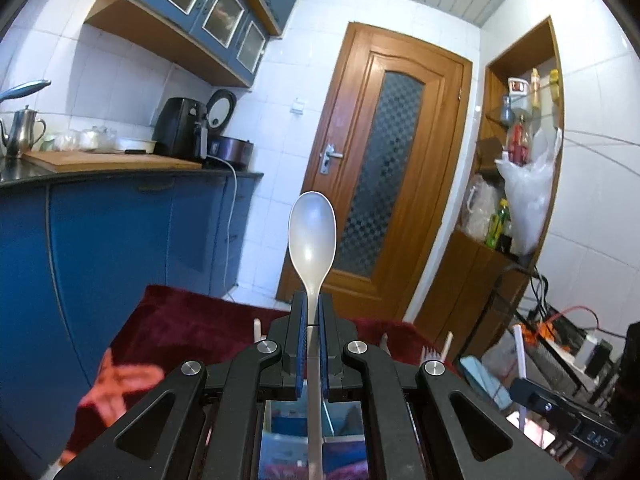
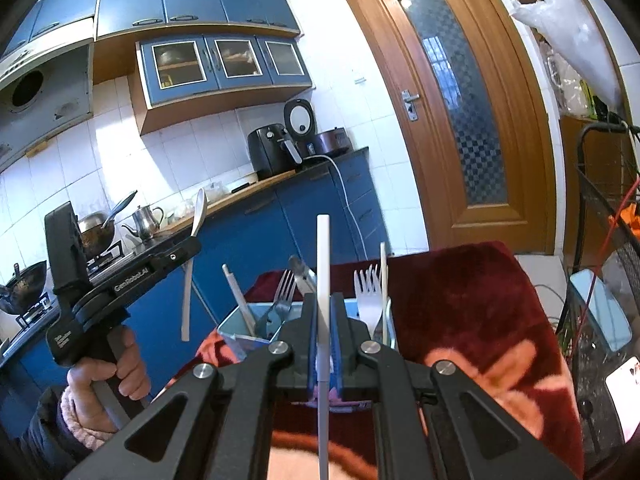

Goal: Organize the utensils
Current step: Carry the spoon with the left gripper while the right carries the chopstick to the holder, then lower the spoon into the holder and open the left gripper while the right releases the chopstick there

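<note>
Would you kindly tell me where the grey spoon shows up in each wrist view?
Left wrist view: the grey spoon stands at centre, clamped in the left gripper, bowl up.
Right wrist view: the same spoon is at left, side-on, in that gripper.
Shared landmark: the wooden door.

Two tools show: the left tool [image 2: 188,258] with one grey spoon [image 1: 312,236], the right tool [image 2: 323,320] with one white stick [image 2: 323,264]. At lower centre, one blue container [image 2: 256,330] holds two forks: one metal fork [image 2: 283,286], one white plastic fork [image 2: 368,296].
</note>
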A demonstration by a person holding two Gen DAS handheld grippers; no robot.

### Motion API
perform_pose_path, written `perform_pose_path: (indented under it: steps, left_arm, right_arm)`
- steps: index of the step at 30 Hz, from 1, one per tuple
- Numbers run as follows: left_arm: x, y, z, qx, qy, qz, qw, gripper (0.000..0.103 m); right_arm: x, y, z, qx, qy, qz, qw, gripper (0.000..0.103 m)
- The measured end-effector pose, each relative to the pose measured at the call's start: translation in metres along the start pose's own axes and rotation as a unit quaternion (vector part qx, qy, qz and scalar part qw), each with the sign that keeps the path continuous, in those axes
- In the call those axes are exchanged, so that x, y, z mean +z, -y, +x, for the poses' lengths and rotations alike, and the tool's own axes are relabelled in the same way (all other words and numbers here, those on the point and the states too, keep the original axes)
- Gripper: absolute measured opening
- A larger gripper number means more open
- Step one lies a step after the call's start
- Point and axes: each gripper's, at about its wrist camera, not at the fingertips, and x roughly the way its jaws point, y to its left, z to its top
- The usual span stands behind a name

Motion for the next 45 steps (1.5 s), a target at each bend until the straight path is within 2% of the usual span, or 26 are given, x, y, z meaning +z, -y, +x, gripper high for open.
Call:
perform_pose_path:
  steps: [12,20,25,30,39,45]
  left_arm:
    - [-0.012,-0.014,0.039,0.019,0.028,-0.021,0.9992,0.005]
    - [-0.036,-0.001,0.038,0.032,0.059,0.021,0.9975,0.005]
    - [-0.042,-0.002,0.043,0.037,0.063,0.019,0.9972,0.005]
    - [-0.047,-0.003,0.046,0.039,0.057,0.018,0.9974,0.005]
    - [-0.058,0.013,0.042,0.046,0.039,0.056,0.9966,0.005]
    - [-0.063,0.014,0.034,0.042,0.005,0.058,0.9974,0.005]
  right_arm:
    - [0.021,0.001,0.026,-0.001,0.044,-0.021,0.999,0.008]
    - [0.033,0.007,0.061,-0.02,0.084,-0.033,0.996,0.008]
    - [0.029,0.003,0.076,-0.038,0.106,-0.057,0.992,0.008]
    - [0.019,0.005,0.081,-0.045,0.092,-0.068,0.992,0.008]
    - [0.0,0.006,0.087,-0.05,0.026,-0.072,0.996,0.008]
    - [-0.009,0.002,0.08,-0.048,-0.002,-0.074,0.996,0.01]
